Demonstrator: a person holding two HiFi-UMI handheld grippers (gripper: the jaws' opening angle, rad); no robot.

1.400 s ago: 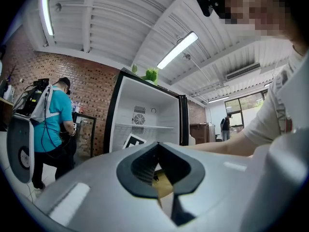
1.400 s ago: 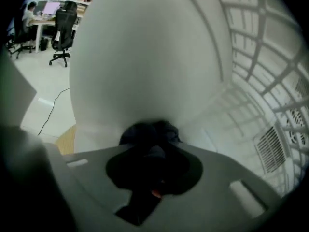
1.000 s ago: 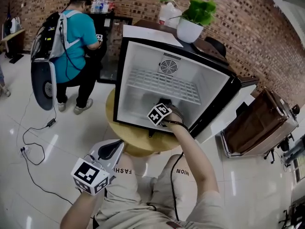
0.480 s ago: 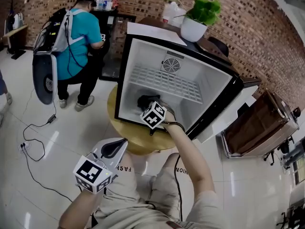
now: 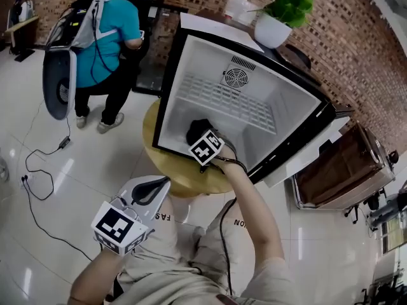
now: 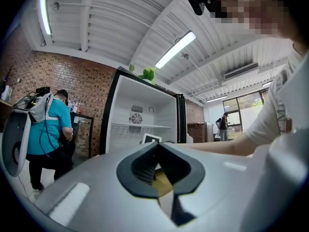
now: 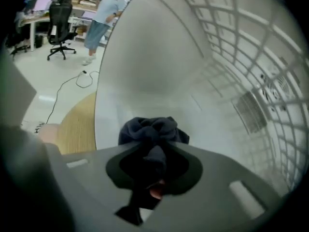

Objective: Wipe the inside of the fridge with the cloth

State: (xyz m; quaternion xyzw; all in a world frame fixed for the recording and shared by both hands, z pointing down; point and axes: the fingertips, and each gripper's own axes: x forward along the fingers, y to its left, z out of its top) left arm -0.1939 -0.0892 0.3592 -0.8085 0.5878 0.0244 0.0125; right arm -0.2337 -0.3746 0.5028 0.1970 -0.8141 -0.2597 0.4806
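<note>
Since the earlier frame, the right gripper (image 5: 197,135) had carried the cloth (image 5: 198,128) across the fridge (image 5: 191,68) floor toward its 9 o'clock wall. Nearest, at 7 o'clock, the left gripper (image 5: 151,194) hung level, jaws fully together and empty. The right jaws stood nearly closed, pinching the bunched dark cloth by one fold; dragging it against the wall would likely pull that fold free. Hard pressure could also shift the fridge on its small round table (image 5: 184,178). Beyond, toward 12 o'clock, sat the wire shelf (image 5: 222,103). Further out were the glossy white floor (image 5: 44,189), a person (image 5: 111,30) and a brick wall (image 5: 356,43).
</note>
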